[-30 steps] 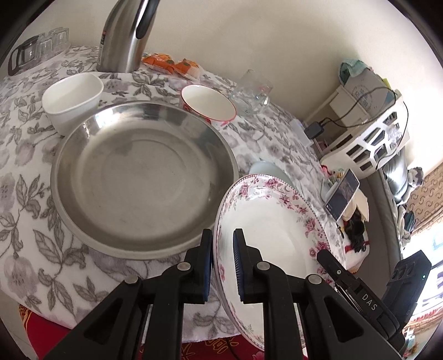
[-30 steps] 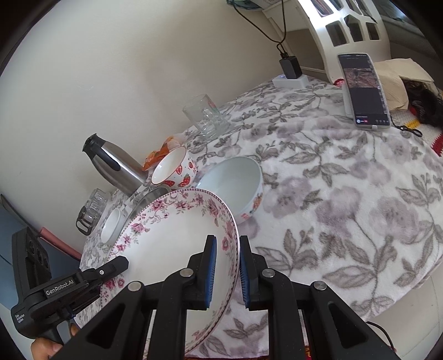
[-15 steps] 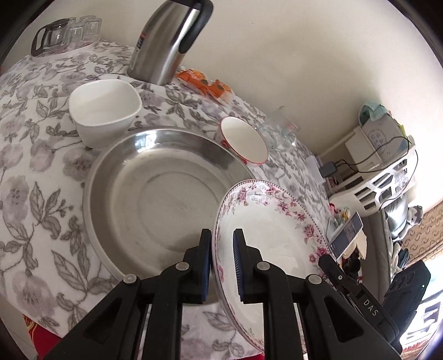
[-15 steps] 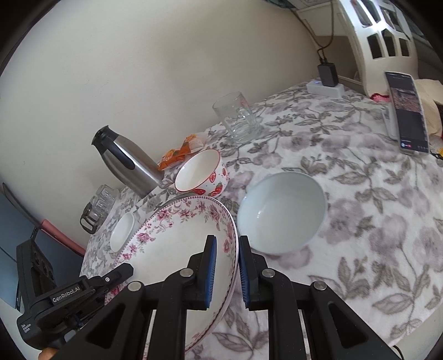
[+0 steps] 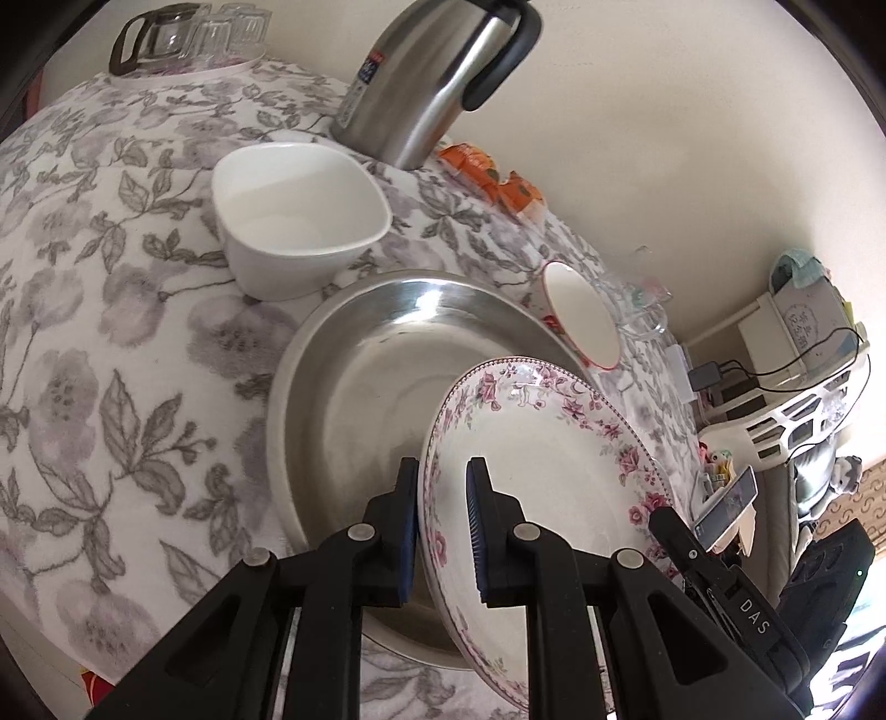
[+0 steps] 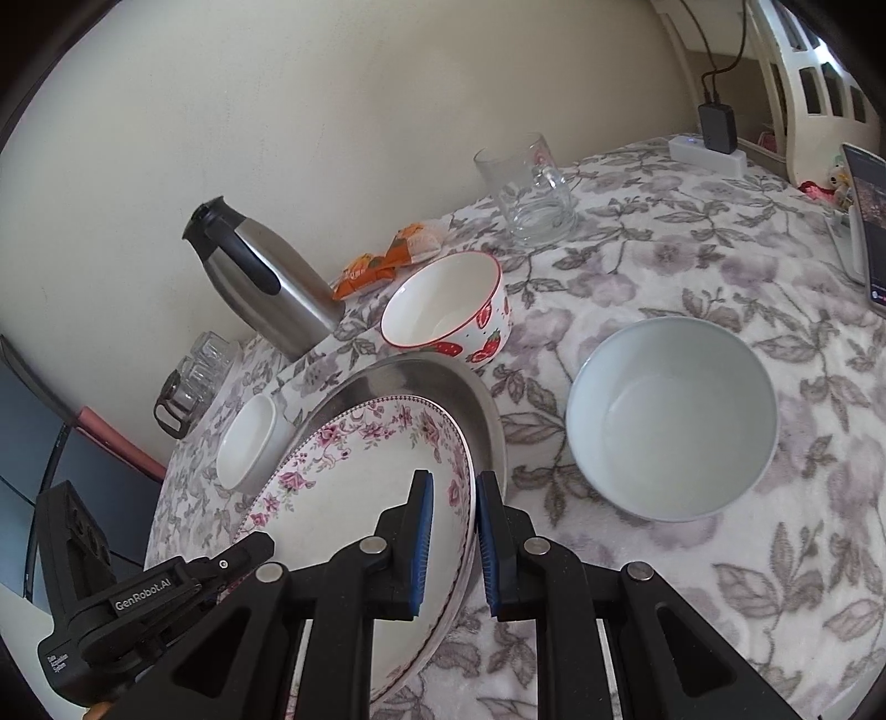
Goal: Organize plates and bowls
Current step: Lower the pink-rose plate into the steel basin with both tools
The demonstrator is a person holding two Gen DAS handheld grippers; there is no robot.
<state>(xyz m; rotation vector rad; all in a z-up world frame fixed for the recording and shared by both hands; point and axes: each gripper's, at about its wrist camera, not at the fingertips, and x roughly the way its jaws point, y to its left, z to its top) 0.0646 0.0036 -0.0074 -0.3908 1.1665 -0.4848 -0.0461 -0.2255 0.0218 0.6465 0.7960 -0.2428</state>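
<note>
A floral-rimmed white plate [image 5: 559,459] [image 6: 354,493] hangs tilted over the big steel dish [image 5: 365,387] [image 6: 443,382]. My left gripper [image 5: 441,526] is shut on its near rim, and my right gripper [image 6: 451,531] is shut on the opposite rim. A square white bowl [image 5: 299,213] [image 6: 252,443] sits left of the steel dish. A strawberry-patterned bowl [image 5: 578,315] [image 6: 448,307] stands behind it. A plain pale bowl [image 6: 673,415] sits to the right on the flowered tablecloth [image 6: 692,266].
A steel thermos jug [image 5: 437,72] [image 6: 260,277] and orange snack packets [image 5: 493,180] [image 6: 387,260] stand by the wall. A glass mug [image 6: 529,191], a glass pot with cups [image 5: 183,36], a phone [image 6: 866,216] and a charger block [image 6: 714,144] ring the table.
Both grippers carried the floral plate leftward, so it now overlaps the steel dish. The pale bowl has come fully clear to the right.
</note>
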